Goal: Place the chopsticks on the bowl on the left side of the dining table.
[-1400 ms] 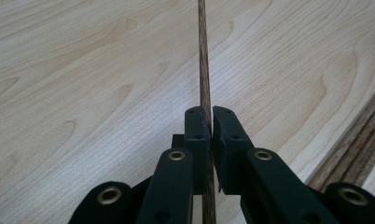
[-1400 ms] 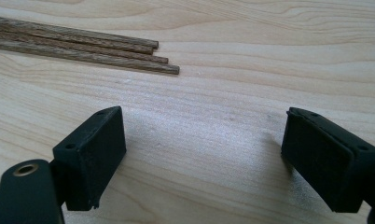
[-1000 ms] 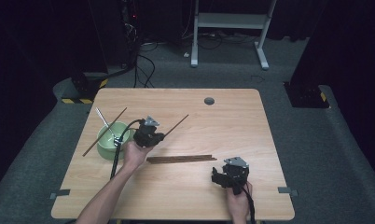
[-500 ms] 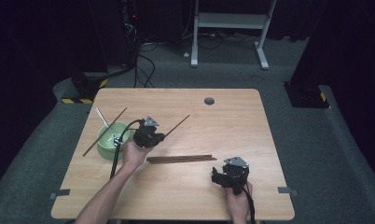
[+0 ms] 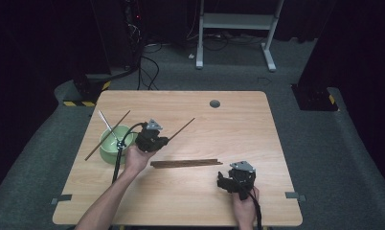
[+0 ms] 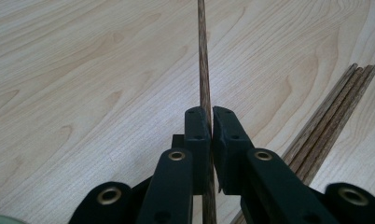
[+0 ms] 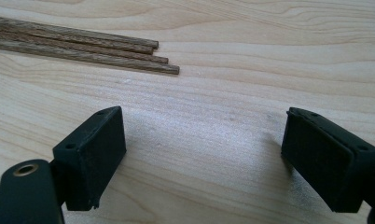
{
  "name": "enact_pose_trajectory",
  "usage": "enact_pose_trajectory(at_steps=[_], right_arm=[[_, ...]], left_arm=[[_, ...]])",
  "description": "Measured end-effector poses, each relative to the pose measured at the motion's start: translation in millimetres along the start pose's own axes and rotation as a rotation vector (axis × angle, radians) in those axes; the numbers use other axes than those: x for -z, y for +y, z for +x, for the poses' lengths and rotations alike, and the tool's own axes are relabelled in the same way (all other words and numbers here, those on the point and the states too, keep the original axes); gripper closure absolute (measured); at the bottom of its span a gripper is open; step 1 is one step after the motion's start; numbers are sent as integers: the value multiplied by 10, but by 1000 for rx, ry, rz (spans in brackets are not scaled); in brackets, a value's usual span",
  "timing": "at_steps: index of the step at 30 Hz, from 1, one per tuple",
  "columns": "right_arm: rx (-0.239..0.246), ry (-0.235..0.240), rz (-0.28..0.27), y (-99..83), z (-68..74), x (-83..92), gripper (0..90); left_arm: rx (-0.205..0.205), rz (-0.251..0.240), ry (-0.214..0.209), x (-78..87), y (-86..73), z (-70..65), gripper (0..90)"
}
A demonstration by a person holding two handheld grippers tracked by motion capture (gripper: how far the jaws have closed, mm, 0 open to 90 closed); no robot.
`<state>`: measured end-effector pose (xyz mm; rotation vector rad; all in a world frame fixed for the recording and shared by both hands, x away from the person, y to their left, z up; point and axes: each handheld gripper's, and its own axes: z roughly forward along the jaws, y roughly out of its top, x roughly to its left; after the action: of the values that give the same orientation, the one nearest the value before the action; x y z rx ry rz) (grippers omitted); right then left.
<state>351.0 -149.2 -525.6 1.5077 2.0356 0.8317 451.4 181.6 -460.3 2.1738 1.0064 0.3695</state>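
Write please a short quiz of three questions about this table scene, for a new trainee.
1. True or false: the left claw is shut on a single chopstick.
2. What is the state of the right claw? A) shut on a chopstick B) open, holding nothing C) shut on the bowl
3. Fill in: the green bowl stands near the table's ____ edge, seen from the person's side.

Key
1. True; its jaws press one chopstick between them, apart from the bundle of chopsticks lying on the table.
2. B; its jaws stand wide apart over bare wood.
3. left
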Motion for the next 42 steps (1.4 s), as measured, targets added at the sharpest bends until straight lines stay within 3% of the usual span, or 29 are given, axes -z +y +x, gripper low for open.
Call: enact_pose_trajectory(at_steps=[23, 42], right_arm=[[0, 1, -1, 0, 0, -1, 133], [0, 0, 0, 0, 0, 0, 133]], left_arm=[[-6, -14, -6, 88, -10, -18, 847], [-8, -42, 3, 253, -20, 9, 847]])
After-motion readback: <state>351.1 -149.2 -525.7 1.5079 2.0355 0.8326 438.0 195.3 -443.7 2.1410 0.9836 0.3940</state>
